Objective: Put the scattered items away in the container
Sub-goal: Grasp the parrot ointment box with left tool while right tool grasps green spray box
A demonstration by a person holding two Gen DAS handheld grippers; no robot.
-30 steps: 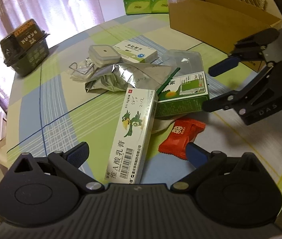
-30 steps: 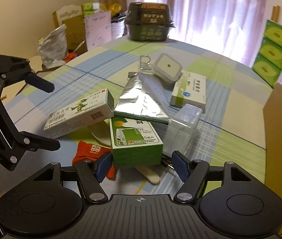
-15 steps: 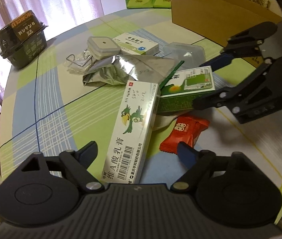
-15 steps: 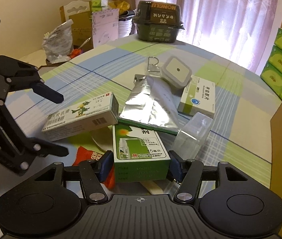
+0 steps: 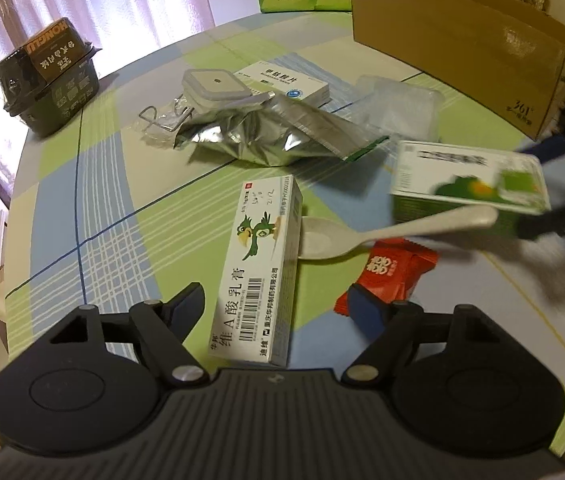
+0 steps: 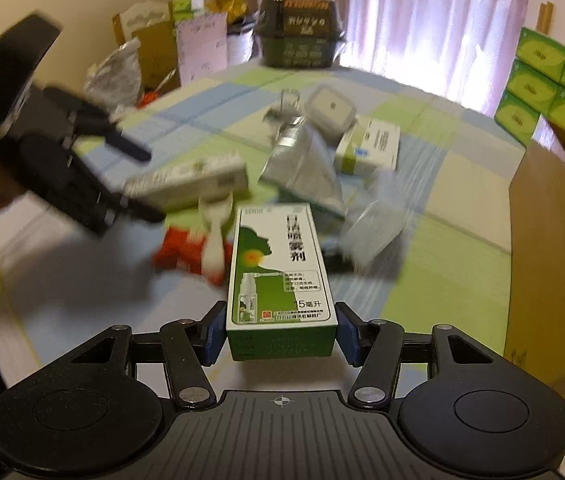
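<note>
The cardboard box (image 5: 478,44) is standing open at the far edge of the counter (image 5: 122,216). The right gripper (image 6: 280,334) is grasping the green spray box (image 6: 278,268) between its fingers, lifted above the counter. The left gripper (image 5: 278,306) is hovering with fingers spread wide around the near end of the white ointment box (image 5: 260,268), which is lying beside the pale spoon (image 5: 362,234) and the red candy wrapper (image 5: 392,276).

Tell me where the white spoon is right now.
In the left wrist view the white spoon lies mid-table, its bowl beside the long parrot box, its handle crossing above the red candy packet.
</note>
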